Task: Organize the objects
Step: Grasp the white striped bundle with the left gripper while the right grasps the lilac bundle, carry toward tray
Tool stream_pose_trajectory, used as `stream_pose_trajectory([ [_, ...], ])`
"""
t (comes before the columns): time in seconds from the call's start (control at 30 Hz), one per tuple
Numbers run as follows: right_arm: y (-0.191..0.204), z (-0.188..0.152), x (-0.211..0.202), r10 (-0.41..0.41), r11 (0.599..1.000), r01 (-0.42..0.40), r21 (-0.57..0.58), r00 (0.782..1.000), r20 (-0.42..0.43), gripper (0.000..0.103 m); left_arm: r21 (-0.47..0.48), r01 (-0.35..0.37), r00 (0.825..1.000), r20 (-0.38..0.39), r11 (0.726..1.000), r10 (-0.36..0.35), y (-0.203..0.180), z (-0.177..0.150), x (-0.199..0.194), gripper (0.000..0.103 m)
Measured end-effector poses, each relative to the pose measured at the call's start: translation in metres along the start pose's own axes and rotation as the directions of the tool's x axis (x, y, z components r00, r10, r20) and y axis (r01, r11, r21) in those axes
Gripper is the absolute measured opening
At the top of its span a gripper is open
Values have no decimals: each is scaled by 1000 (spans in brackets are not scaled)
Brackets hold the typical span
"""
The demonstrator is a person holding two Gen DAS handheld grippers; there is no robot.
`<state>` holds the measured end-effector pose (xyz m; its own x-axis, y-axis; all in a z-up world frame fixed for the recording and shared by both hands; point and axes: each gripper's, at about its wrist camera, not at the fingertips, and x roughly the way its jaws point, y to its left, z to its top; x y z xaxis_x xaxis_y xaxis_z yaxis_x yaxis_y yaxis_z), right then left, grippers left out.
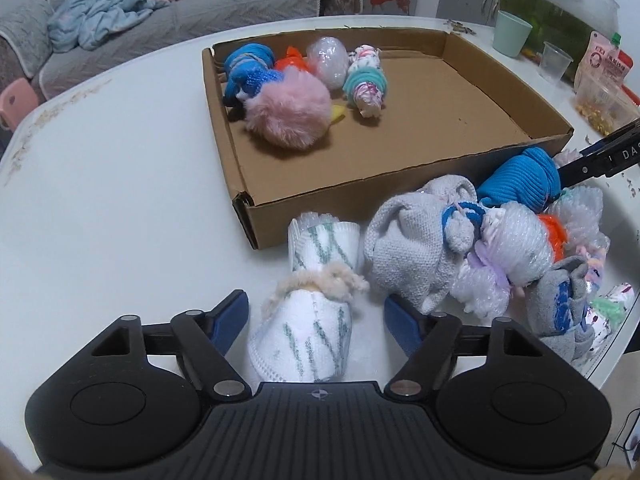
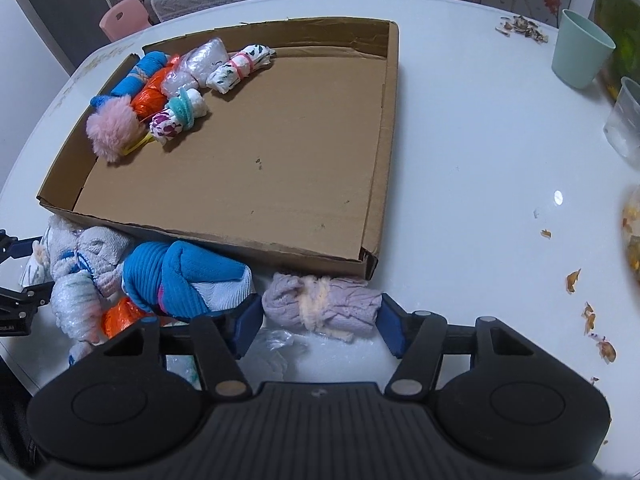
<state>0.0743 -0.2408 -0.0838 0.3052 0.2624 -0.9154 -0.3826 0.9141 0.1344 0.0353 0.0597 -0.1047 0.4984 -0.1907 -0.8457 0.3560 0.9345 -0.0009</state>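
On the white table [image 2: 460, 140], beside the cardboard tray [image 2: 384, 128], both grippers' fingers gape.

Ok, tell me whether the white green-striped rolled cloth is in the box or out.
Out. The white green-striped rolled cloth lies on the table before the cardboard box.

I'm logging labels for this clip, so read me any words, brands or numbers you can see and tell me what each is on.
"DAS": white letters on the right gripper arm at the edge of the left wrist view; the rest is cut off.
Red print on the pink packet beside the fish tank: too blurred to read.
Cardboard tray, bundles and green cup: no text visible.
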Motion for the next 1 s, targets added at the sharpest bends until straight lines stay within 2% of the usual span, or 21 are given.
stream_pose_trajectory([
  [0.07, 0, 0, 0, 1, 1000, -1, 0, 1000, -2, 57, -4, -4, 1000, 6, 1000, 4, -1, 0, -3, 60],
  [0.1, -1, 0, -1, 1, 1000, -1, 0, 1000, -2, 56, -6, -7, 1000, 6, 1000, 7, -2, 1, -4, 48],
  [0.13, -1, 0, -2, 2, 1000, -2, 1, 1000, 0, 56, -14, -2, 1000, 2, 1000, 2, -1, 1, -5, 46],
  [0.37, -6, -2, -16, 7, 1000, -7, 21, 1000, 25, 56, -55, -38, 999, -3, 998, 38, 1, -10, -18, 45],
  [0.57, -14, -2, -43, 3, 999, -8, 44, 995, 97, 56, -106, -80, 996, 32, 991, 84, 11, -8, -53, 45],
  [0.83, -15, 9, -73, 5, 999, -13, 35, 978, 207, 56, -175, -112, 984, 116, 978, 134, 30, 16, -104, 45],
  [1.0, -5, 27, -81, 40, 999, -40, -8, 968, 248, 56, -190, -118, 980, 139, 975, 145, 31, 41, -113, 45],
])
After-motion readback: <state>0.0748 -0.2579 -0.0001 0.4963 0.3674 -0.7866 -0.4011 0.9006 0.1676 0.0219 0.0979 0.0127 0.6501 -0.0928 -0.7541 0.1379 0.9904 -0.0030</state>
